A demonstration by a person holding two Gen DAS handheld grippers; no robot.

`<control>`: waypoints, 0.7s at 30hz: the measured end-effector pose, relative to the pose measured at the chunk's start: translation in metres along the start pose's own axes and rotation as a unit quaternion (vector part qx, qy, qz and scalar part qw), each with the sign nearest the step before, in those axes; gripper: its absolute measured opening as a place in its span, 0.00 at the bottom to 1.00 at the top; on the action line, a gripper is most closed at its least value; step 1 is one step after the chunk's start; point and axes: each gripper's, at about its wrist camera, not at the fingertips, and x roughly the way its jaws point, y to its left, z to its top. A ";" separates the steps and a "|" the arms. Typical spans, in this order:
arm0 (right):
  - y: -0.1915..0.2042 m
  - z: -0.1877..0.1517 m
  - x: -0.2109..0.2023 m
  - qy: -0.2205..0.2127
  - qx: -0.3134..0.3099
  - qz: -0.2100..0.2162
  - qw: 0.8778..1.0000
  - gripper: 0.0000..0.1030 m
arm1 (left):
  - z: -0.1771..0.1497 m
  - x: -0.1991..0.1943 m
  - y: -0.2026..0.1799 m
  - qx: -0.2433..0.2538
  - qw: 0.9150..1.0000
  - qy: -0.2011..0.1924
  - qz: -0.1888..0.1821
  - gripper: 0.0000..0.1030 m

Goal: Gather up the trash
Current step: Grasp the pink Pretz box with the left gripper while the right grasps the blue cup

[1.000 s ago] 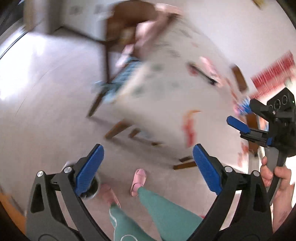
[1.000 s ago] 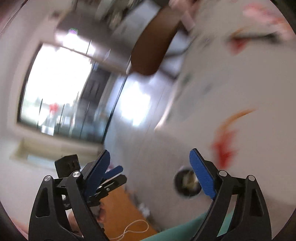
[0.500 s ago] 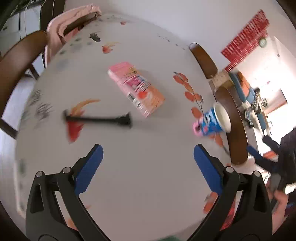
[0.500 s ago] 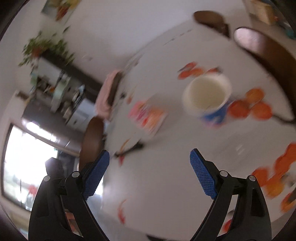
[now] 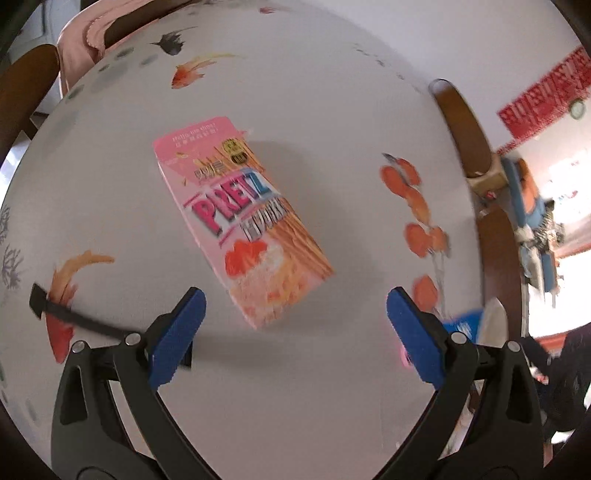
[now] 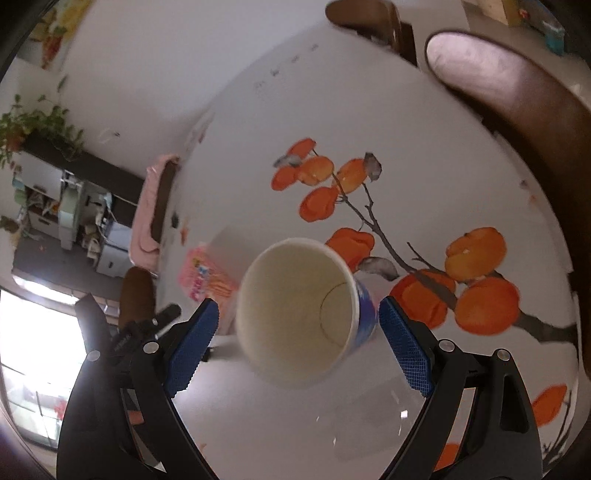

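A pink Pretz snack box lies flat on the white round table. My left gripper is open, just short of the box's near end. A blue paper cup lies on its side with its mouth toward my right gripper, which is open with a finger on either side of it, not touching. The cup also shows at the right of the left wrist view, and the box in the right wrist view. A black strip lies on the table at left.
Brown wooden chairs stand around the table, one with a pink cloth over its back. The tablecloth has printed goldfish and orange fruit. The left gripper's body shows at the left of the right wrist view.
Both grippers swung from the floor to the table, then closed in: the left one toward the pink box, the right one around the cup's mouth. Both stayed open.
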 end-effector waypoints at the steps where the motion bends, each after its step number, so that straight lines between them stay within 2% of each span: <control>1: 0.000 0.003 0.005 0.007 -0.003 -0.002 1.000 0.81 | 0.004 0.005 0.000 -0.003 1.000 0.004 0.011 0.93; 4: -0.004 0.016 0.025 0.033 -0.009 -0.002 0.999 0.73 | 0.017 0.022 0.004 -0.027 0.998 -0.003 0.049 0.93; 8: -0.006 0.028 0.045 0.058 -0.016 0.006 0.998 0.71 | 0.031 0.043 0.008 -0.075 0.994 0.003 0.081 0.93; 10: -0.004 0.037 0.055 0.070 -0.028 0.012 0.997 0.63 | 0.036 0.052 0.003 -0.080 0.991 0.003 0.110 0.93; 12: -0.002 0.043 0.062 0.081 -0.037 0.015 0.996 0.57 | 0.040 0.059 0.000 -0.077 0.988 0.000 0.137 0.93; 14: -0.002 0.047 0.067 0.085 -0.040 0.019 0.995 0.48 | 0.041 0.066 -0.004 -0.063 0.988 0.001 0.139 0.91; 15: -0.002 0.049 0.069 0.087 -0.040 0.023 0.995 0.46 | 0.040 0.071 -0.007 -0.049 0.988 0.007 0.143 0.90; 18: 0.000 0.056 0.070 0.089 -0.049 0.026 0.994 0.41 | 0.038 0.070 -0.014 -0.021 0.987 -0.011 0.157 0.88; 19: 0.001 0.058 0.071 0.092 -0.051 0.031 0.994 0.27 | 0.038 0.068 -0.014 -0.019 0.988 -0.013 0.156 0.87; 20: 0.002 0.060 0.071 0.094 -0.051 0.038 0.993 0.19 | 0.038 0.065 -0.011 -0.018 0.989 -0.016 0.148 0.82; 21: 0.004 0.062 0.071 0.092 -0.053 0.040 0.993 0.17 | 0.038 0.059 -0.009 -0.017 0.988 -0.025 0.149 0.73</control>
